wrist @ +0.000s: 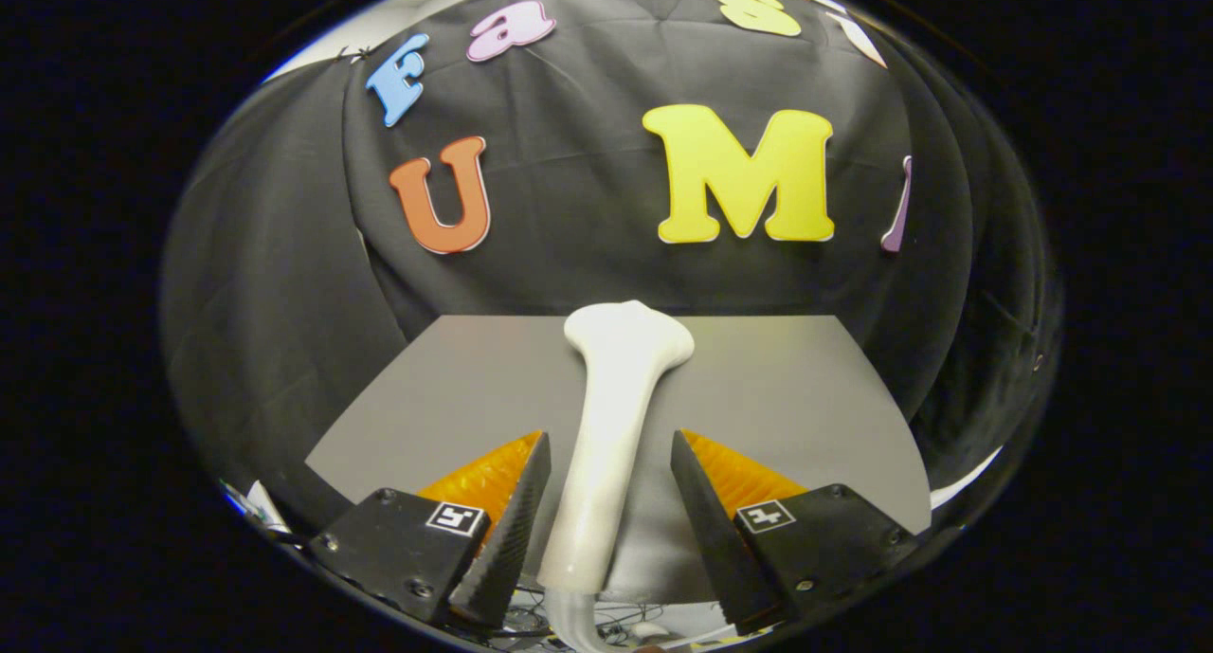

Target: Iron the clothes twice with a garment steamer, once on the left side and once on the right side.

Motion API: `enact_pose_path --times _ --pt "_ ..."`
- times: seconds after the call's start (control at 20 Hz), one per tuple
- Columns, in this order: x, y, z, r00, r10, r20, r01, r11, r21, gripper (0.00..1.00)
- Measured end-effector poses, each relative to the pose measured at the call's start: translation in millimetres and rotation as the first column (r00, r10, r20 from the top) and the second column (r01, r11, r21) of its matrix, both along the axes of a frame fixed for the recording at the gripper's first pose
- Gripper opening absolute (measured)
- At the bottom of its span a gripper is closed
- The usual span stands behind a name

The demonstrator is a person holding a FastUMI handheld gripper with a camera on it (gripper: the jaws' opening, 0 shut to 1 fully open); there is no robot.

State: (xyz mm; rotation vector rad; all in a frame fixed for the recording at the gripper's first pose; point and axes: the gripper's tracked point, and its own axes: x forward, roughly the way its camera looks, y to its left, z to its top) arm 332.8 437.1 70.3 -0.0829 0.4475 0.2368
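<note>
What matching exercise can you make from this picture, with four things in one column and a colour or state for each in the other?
Things:
1. steamer
2. table
3. cloth wall
4. tool

Descriptions:
A. grey and flat, ahead of the fingers
B. black, standing behind the table
C. white, reaching forward between the two fingers
D. open, with a gap on each side of the steamer

Right pairs: 1-C, 2-A, 3-B, 4-D
</note>
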Motion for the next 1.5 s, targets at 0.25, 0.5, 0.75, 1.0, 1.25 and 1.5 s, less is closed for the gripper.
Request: enact_pose_path --times 0.25,0.5,0.75,1.0,1.25,1.5 --pt "8 1 -22 0.995 -0.049 -0.084 0.05 0.999 0.002 0.67" --pt "8 7 -28 0.99 -0.084 -0.114 0.086 0.996 0.012 0.56" --pt "8 10 -25 0.986 -0.124 -0.109 0.133 0.988 0.079 0.38" --pt "-4 1 2 0.993 -0.115 -0.037 0.119 0.984 0.133 0.34" --pt "-42 -25 46 0.991 -0.106 0.077 0.088 0.976 0.2 0.33" --pt "-83 -85 77 0.976 -0.15 0.16 0.103 0.958 0.269 0.33"
